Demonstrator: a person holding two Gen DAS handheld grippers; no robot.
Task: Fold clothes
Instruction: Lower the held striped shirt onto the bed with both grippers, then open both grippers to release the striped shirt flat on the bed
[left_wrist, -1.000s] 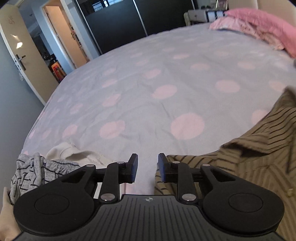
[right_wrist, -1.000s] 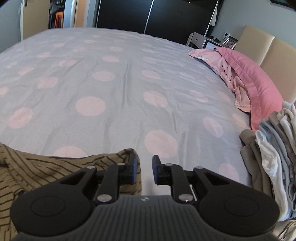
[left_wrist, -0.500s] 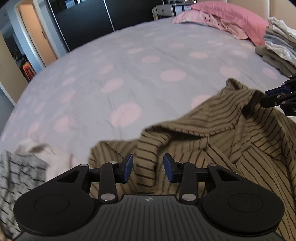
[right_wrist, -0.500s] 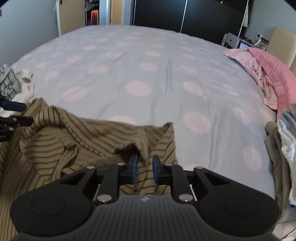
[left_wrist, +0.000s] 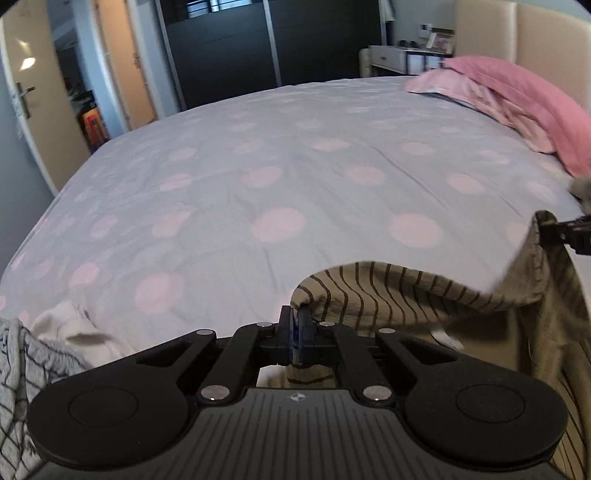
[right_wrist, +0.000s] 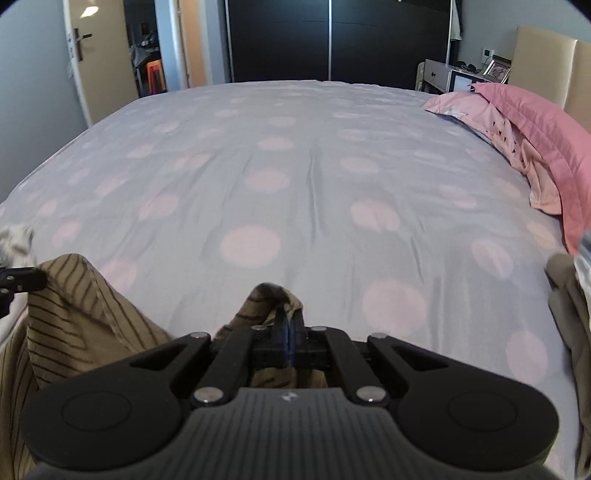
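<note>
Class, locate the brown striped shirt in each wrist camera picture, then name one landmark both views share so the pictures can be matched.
Left wrist view: the brown striped shirt fills the lower right, pinched in the left gripper at bottom centre.
Right wrist view: the shirt lies lower left, with a bunched fold in the right gripper at bottom centre.
Shared landmark: the pink pillow at the right edge.

Dark wardrobe (right_wrist: 332, 40) beyond polka-dot bed (right_wrist: 295, 177)

matte black left gripper (left_wrist: 295, 334) and right gripper (right_wrist: 290, 334), silver screws, blue-edged fingers (left_wrist: 285, 325).
</note>
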